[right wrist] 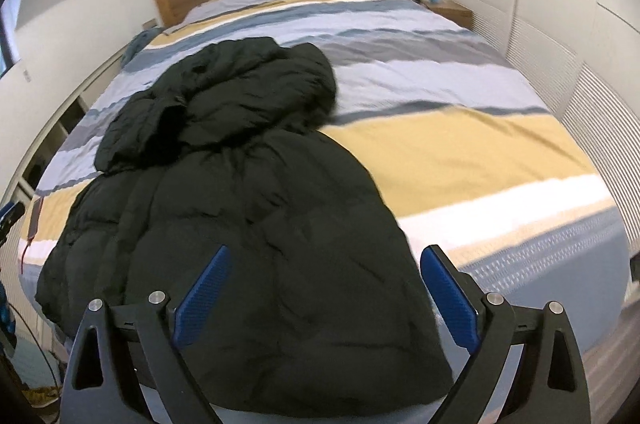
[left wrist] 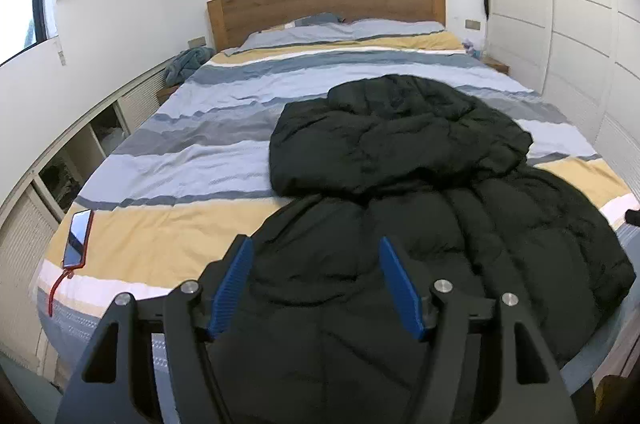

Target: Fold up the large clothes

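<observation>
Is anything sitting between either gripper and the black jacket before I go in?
Nothing visible. Both the left gripper and right gripper are open directly over the black puffer jacket. The phone lies well aside on the bed.

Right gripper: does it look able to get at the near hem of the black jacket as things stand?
Probably yes. The right gripper is open above the black jacket, and nothing lies between its pads and the hem at the bed's near edge.

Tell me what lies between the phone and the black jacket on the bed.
Only bare striped duvet separates phone from black jacket, in the left wrist view.
</observation>
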Demonstrator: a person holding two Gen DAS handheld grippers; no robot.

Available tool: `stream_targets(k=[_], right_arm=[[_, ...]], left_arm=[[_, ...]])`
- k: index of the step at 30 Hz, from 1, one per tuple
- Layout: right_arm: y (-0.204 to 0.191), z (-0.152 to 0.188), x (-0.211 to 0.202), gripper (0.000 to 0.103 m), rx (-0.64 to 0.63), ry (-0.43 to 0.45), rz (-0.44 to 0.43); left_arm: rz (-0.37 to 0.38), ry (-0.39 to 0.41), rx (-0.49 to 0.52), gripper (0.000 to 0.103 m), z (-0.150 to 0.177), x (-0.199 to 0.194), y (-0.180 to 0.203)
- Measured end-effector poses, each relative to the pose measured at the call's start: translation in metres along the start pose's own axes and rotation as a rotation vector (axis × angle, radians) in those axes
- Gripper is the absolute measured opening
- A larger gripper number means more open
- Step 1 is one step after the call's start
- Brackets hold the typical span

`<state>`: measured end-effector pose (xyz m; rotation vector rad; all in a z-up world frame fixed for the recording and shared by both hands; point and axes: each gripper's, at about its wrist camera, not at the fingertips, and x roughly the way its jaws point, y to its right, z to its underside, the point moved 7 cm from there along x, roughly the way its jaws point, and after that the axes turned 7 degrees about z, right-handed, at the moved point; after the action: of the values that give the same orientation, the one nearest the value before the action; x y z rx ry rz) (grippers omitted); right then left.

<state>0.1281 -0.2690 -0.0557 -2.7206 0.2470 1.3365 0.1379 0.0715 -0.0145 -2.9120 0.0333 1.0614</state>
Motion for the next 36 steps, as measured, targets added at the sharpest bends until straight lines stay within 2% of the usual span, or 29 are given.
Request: stream_targets(k=[4, 13, 17, 21, 24, 30, 36], right_arm=[[0.021, 0.007, 0.002, 0.098, 0.046, -0.007, 0.024], [0.062, 0.018, 0.000, 0.103, 0.125, -0.004, 0.070], [0.074, 0.023, -0.001, 0.103, 0.147, -0.008, 0.071], [0.085, 0.028, 0.001, 0.103, 0.170, -0.027, 0.064], [0.088, 0.035, 0.012, 0.103, 0.203, -0.059, 0.016], [0.077, 0.053, 0.042, 0.103, 0.238, -0.136, -0.090], [0.062, 0.071, 0.068, 0.103, 0.230, -0.214, -0.151]], left_arm=[[-0.016, -0.020, -0.015, 0.068, 0.010, 0.003, -0.008], [-0.036, -0.026, -0.043, 0.069, 0.022, 0.003, -0.024], [0.029, -0.033, -0.158, 0.069, 0.033, 0.003, -0.055], [0.023, -0.075, -0.225, 0.069, 0.052, 0.005, -0.088], [0.012, -0.123, -0.253, 0.069, 0.069, 0.009, -0.109], [0.204, -0.184, -0.396, 0.069, 0.094, 0.032, -0.133], [0.319, -0.231, -0.509, 0.069, 0.116, 0.059, -0.145]])
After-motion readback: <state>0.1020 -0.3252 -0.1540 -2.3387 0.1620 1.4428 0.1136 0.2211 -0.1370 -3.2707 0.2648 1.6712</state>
